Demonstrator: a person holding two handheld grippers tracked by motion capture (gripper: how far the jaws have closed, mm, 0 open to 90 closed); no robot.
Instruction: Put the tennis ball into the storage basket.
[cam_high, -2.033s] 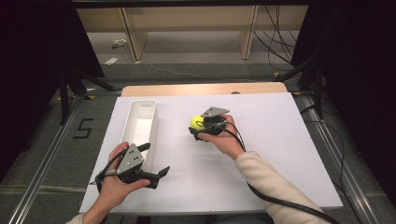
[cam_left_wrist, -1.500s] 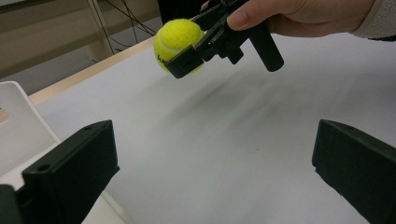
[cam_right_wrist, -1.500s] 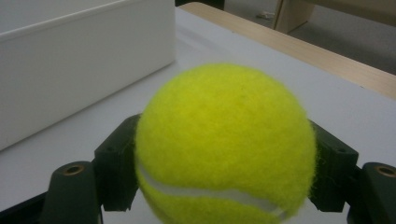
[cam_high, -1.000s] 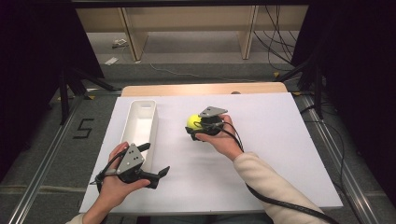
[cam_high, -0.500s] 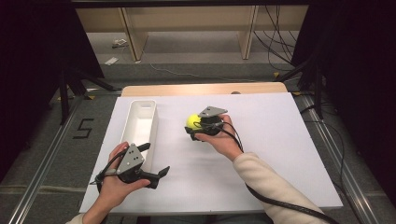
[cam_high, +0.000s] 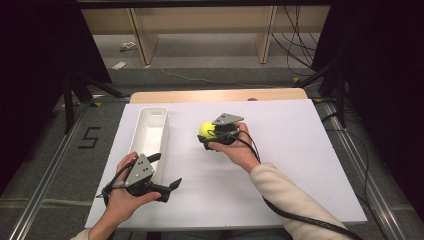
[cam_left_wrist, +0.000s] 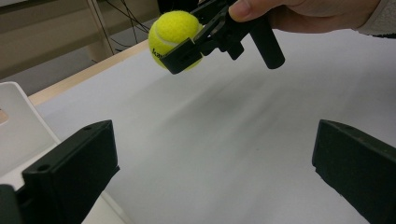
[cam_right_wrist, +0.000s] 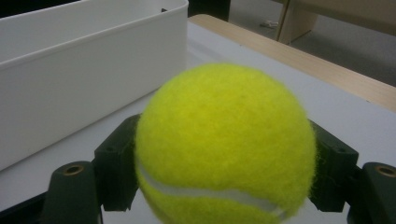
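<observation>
A yellow tennis ball (cam_high: 204, 129) is clamped between the black jaws of my right gripper (cam_high: 208, 136), a little above the white table (cam_high: 300, 165) near its middle. In the right gripper view the ball (cam_right_wrist: 224, 144) bulges between the two jaws, one pressing on each side. The left gripper view shows the same ball (cam_left_wrist: 172, 33) held in the air at the top. My left gripper (cam_high: 169, 186) rests near the table's front left with its jaws wide apart and nothing between them (cam_left_wrist: 212, 172).
A long white tray (cam_high: 150, 134) lies along the left side of the table, just left of the ball; its wall (cam_right_wrist: 84, 70) stands close behind it. A wooden strip (cam_high: 220, 95) edges the far side. Cables trail from both grippers.
My right gripper has drifted slightly left toward the tray with the ball still in it. The left gripper has stayed in place.
</observation>
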